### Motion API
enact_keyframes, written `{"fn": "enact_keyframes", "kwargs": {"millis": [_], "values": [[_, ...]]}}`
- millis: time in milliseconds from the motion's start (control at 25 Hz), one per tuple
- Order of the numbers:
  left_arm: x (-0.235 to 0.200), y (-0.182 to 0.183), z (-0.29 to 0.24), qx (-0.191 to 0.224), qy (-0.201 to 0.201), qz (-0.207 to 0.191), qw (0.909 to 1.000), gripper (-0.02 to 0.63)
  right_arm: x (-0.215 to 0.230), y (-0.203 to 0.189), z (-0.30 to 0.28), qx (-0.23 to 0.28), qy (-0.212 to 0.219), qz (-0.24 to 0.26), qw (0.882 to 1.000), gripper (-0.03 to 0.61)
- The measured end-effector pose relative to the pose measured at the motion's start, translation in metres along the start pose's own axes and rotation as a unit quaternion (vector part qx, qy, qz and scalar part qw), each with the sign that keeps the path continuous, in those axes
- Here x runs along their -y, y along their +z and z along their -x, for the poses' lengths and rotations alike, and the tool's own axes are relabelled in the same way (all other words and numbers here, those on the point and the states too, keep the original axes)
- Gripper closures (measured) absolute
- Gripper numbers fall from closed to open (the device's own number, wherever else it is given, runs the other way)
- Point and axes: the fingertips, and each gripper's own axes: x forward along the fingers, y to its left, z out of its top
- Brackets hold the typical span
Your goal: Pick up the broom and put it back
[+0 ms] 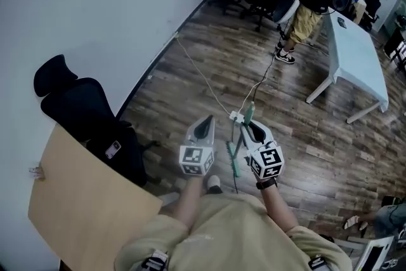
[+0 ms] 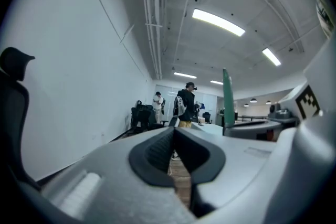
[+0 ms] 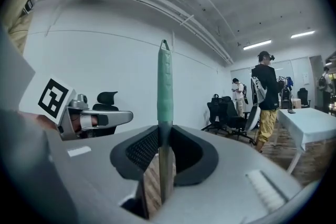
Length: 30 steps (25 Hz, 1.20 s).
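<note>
In the head view, your right gripper (image 1: 252,127) is clamped on the slim broom with the green grip and green brush head (image 1: 232,159). Its long axis runs close to upright, grip end above the jaws and brush head below them, over the wooden plank floor (image 1: 317,136). Your left gripper (image 1: 204,127) hangs just beside it, holding nothing. The left gripper view shows what the head view cannot: that gripper (image 2: 173,134) has its tips together, empty, with the broom's grip (image 2: 227,102) standing upright off to the right. Only the right gripper view shows the pads of the right gripper (image 3: 164,139) pressing the metal shaft just under the green grip (image 3: 164,92).
</note>
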Motion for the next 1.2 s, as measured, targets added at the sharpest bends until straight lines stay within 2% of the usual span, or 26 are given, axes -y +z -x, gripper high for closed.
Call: {"fn": "enact_keyframes", "kwargs": {"millis": [120,240,440,680,840,920,1040,1200], "values": [[-0.041,0.011,-0.024,0.005,0.002,-0.009,0.9999,0.614,0.004,0.014,-0.058,0.004,0.007,0.017,1.000,0.502],[-0.072,0.009,-0.050,-0.004,0.016,0.008,0.9998,0.614,0.018,0.018,-0.106,-0.001,0.021,0.024,0.999,0.502],[-0.120,-0.003,-0.097,-0.016,0.050,0.018,0.9984,0.614,0.057,0.020,-0.187,0.006,0.044,-0.002,0.999,0.502],[-0.245,0.015,-0.172,-0.019,0.127,0.001,0.9917,0.614,0.085,0.031,-0.334,0.011,0.108,-0.029,0.994,0.502],[-0.311,0.032,-0.237,0.004,0.169,0.052,0.9842,0.614,0.098,0.061,-0.418,0.019,0.183,-0.020,0.983,0.503],[-0.333,0.040,-0.267,0.013,0.194,0.058,0.9792,0.614,0.110,0.079,-0.453,0.027,0.215,-0.015,0.976,0.505],[-0.352,0.053,-0.305,0.022,0.216,0.046,0.9751,0.614,0.137,0.097,-0.499,0.037,0.249,-0.014,0.968,0.502],[-0.404,0.056,-0.316,0.016,0.251,0.049,0.9666,0.614,0.135,0.089,-0.576,0.008,0.271,-0.014,0.962,0.495]]}}
